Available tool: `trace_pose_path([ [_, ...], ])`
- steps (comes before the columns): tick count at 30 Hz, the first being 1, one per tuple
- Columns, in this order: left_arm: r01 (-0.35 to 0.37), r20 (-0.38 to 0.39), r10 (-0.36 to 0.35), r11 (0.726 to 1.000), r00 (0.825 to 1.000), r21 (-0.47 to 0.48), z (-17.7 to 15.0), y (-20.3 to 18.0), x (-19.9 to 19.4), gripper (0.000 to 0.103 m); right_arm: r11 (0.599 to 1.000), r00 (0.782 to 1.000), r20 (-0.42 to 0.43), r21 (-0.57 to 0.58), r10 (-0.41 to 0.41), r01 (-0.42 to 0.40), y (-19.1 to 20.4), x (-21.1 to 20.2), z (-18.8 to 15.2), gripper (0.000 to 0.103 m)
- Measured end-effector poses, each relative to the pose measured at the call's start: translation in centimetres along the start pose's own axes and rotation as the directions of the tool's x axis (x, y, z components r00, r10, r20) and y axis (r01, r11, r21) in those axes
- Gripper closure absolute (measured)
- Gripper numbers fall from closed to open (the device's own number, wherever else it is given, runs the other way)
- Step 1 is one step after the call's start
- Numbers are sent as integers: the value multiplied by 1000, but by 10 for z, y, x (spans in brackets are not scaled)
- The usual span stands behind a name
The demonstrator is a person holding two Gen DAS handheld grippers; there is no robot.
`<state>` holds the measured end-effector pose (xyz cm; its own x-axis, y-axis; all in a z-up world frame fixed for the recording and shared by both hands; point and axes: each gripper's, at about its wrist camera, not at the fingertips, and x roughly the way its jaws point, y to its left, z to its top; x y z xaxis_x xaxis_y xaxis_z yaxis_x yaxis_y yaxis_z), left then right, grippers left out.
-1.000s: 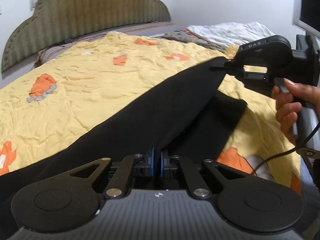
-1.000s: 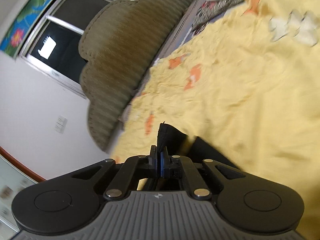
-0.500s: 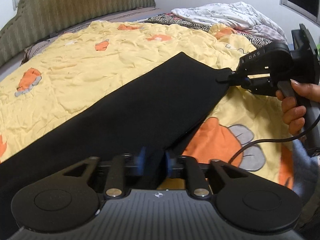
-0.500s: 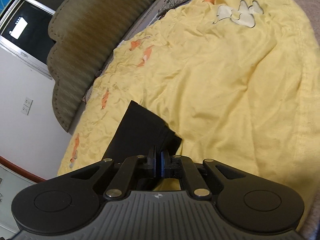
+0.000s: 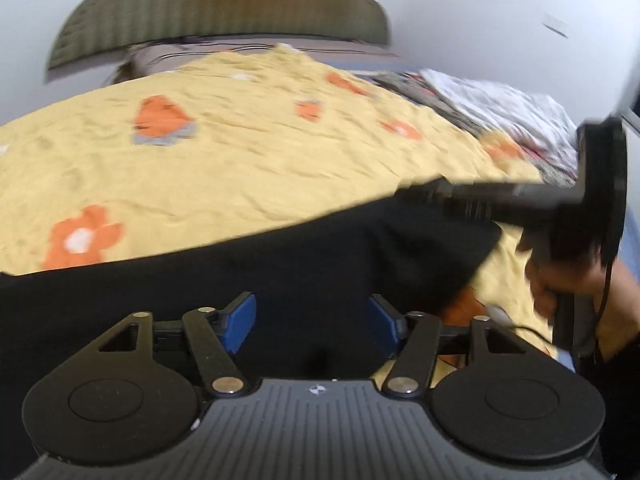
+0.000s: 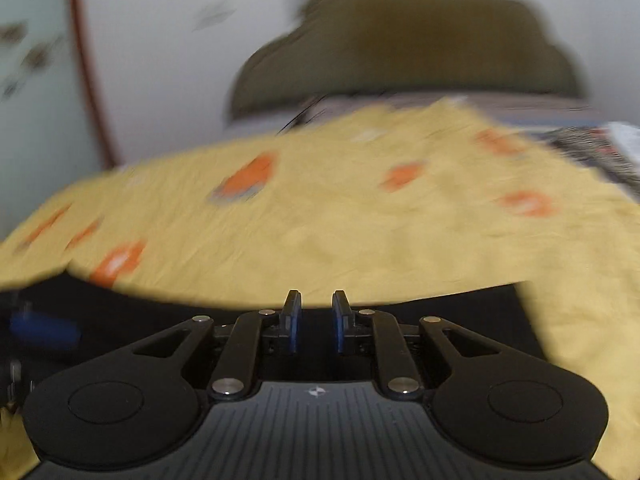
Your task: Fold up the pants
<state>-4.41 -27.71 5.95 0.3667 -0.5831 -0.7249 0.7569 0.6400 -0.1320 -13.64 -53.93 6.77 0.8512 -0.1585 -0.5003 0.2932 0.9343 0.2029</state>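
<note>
The black pants [image 5: 240, 280] lie flat across the yellow bedspread [image 5: 240, 168], running left to right under both grippers. My left gripper [image 5: 312, 322] is open wide, its blue pads apart just above the black cloth, holding nothing. My right gripper [image 6: 316, 320] is open with a small gap between its blue pads, over the pants [image 6: 440, 320]. In the left wrist view the right gripper [image 5: 424, 196] reaches in from the right over the pants' end, held by a hand [image 5: 580, 292]. Both views are motion-blurred.
The bedspread has orange flower prints. A green padded headboard [image 5: 216, 12] stands at the far end. A white and patterned heap of bedding [image 5: 500, 108] lies at the far right. A cable [image 5: 532, 328] hangs near the hand.
Both grippers have opened and let go of the pants, which now lie flat on the bed. Both cameras swung towards the headboard.
</note>
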Motion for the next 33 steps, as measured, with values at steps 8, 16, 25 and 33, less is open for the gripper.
trace_pose_path([
  [8,-25,-63,20,997,998,-72,23,12,37,35,983,990,-111,146,-92,108,-49,61,14,87],
  [16,-8,-125,10,1000,992,17,20,-16,79,35,992,975,-185,11,-122,126,-68,10,-16,80],
  [25,-96,-70,107,986,992,136,9,-49,82,28,969,982,-82,170,-168,180,-116,-13,-10,77],
  [33,-159,-73,175,971,982,181,3,-63,102,17,909,944,-33,259,-329,326,-122,-31,-38,49],
])
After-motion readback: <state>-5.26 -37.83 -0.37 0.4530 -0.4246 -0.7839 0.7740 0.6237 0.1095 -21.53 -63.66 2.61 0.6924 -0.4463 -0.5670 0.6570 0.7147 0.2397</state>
